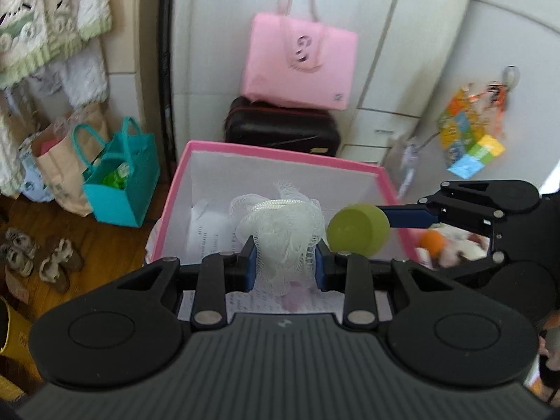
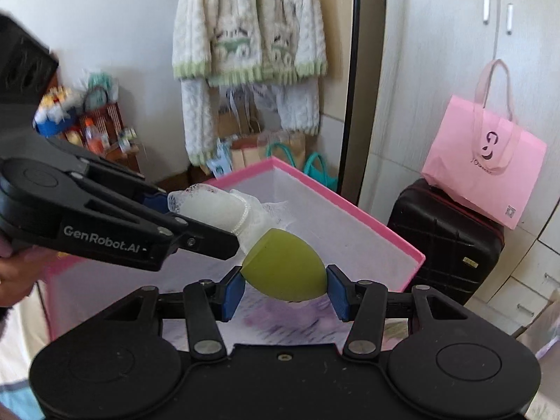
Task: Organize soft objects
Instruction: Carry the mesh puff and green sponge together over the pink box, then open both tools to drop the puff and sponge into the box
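Left gripper (image 1: pixel 285 262): its blue-padded fingers (image 1: pixel 249 266) are pressed narrow on a white mesh bath pouf (image 1: pixel 280 231), pinching it low so the netting bulges above the pads. A light, springy thing like this likely needs a tight squeeze to stay put while carried.

Right gripper (image 2: pixel 285 292): its fingers (image 2: pixel 233 292) stand partway apart, clamped on the two sides of an olive-green teardrop-shaped makeup sponge (image 2: pixel 285 267). The gap is simply the sponge's own width; a side grip keeps the rounded body from rolling out.

Pink-rimmed open cardboard box with white inner walls (image 1: pixel 280 150): it sits in front of both grippers, mouth up, and looks like the collecting place for the soft things.

Where the soft things are: both are held in the air over the box opening, the pouf just beside the sponge, neither resting on anything. In the left wrist view the sponge hangs right of the pouf, near the box's right wall.

Box contents: printed paper (image 1: pixel 206 231) lies on the bottom; I cannot tell whether anything else is in there.

Step in hand, as I judge it: carrying two items at once to drop them together, which saves a trip.

Next move calls for: lowering past the rim, then releasing.

Risk: the two grippers sit close and could knock each other; the mesh may snag on a pad when let go.

Surroundings: a pink paper tote bag (image 1: pixel 301 59) rests on a black hard-shell suitcase (image 1: pixel 281 127) behind the box.
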A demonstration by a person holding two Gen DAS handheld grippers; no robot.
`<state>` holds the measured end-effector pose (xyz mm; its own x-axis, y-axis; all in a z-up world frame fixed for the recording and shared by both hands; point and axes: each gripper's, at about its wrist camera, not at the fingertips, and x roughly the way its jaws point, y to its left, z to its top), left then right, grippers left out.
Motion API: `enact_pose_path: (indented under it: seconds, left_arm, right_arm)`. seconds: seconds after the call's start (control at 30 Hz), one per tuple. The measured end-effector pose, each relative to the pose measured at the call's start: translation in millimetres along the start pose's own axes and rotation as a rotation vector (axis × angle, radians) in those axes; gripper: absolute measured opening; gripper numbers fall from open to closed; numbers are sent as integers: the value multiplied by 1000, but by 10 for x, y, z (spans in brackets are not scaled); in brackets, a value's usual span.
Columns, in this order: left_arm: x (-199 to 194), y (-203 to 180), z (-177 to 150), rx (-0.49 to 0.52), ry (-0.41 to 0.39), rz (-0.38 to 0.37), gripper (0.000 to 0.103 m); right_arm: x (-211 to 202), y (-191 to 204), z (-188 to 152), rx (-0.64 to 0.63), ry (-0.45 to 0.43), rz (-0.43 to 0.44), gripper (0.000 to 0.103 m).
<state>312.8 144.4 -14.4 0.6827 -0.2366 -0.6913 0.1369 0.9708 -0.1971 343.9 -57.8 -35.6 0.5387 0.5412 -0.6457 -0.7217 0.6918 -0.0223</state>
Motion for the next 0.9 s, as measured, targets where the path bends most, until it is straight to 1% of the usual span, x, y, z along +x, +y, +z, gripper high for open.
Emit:
enact_pose_path:
  seconds: [0.07, 0.13, 0.2, 0.3, 0.4, 0.43, 0.47, 0.5, 0.53, 0.57, 0.67, 0.83, 0.9]
  left_arm:
    - [122, 41, 25, -17, 13, 28, 30]
    - [214, 85, 45, -32, 29, 38, 30]
    - [274, 131, 60, -58, 39, 52, 30]
    - [339, 135, 55, -60, 45, 79, 33]
    - [354, 114, 50, -51, 30, 103, 42]
    - [331, 91, 42, -43, 22, 112, 48]
    - [303, 79, 39, -37, 9, 123, 50]
    - [253, 57, 31, -23, -17, 138, 59]
    - [209, 40, 31, -9, -38, 149, 64]
    - [148, 27, 20, -2, -60, 160, 65]
    - [-44, -4, -29, 19, -103, 182, 66]
    - [-426, -101, -172, 91, -128, 169, 67]
    - [-590, -142, -233, 118, -137, 149, 69]
  right_arm:
    - [175, -13, 35, -26, 25, -11, 56]
    - [315, -61, 60, -29, 39, -17, 56]
    - [407, -88, 82, -41, 48, -13, 56]
    - [534, -126, 106, -46, 64, -2, 56]
    - [613, -156, 113, -44, 59, -12, 60]
    - [630, -162, 113, -44, 56, -16, 63]
    - [643, -166, 117, -40, 50, -24, 66]
    - [631, -170, 117, -31, 40, -31, 68]
    - [603, -177, 114, -21, 28, -25, 73]
    - [562, -187, 110, -10, 10, -11, 76]
    - [400, -213, 82, 24, -34, -14, 76]
    - [2, -225, -53, 82, -70, 38, 76]
    - [-181, -204, -139, 95, -71, 40, 76]
